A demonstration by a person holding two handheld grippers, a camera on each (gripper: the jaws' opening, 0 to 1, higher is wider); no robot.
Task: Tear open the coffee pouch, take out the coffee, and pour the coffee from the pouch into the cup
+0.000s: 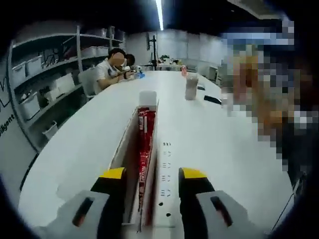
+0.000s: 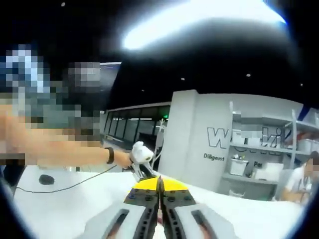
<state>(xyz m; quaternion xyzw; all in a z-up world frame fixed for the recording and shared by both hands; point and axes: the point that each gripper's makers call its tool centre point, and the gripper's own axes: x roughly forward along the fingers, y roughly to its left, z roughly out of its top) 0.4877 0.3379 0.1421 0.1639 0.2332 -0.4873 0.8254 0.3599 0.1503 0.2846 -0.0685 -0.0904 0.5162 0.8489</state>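
A long narrow coffee box (image 1: pixel 130 149) lies on the white table (image 1: pixel 224 144), with red coffee pouches (image 1: pixel 145 134) standing on edge inside it. My left gripper (image 1: pixel 152 175) has its yellow-tipped jaws against the two sides of the box's near end. A pale cup (image 1: pixel 191 87) stands further along the table, right of the box. My right gripper (image 2: pixel 159 185) points up and away from the table. Its jaws are pressed together and I cannot make out anything between them.
A black phone (image 1: pixel 213 99) lies near the cup. Shelving (image 1: pixel 47 84) with bins lines the left wall, and people sit at the table's far end. A white-gloved hand (image 2: pixel 141 152) holds a dark tool just beyond my right jaws. A black mouse (image 2: pixel 46 179) with its cable lies on the table.
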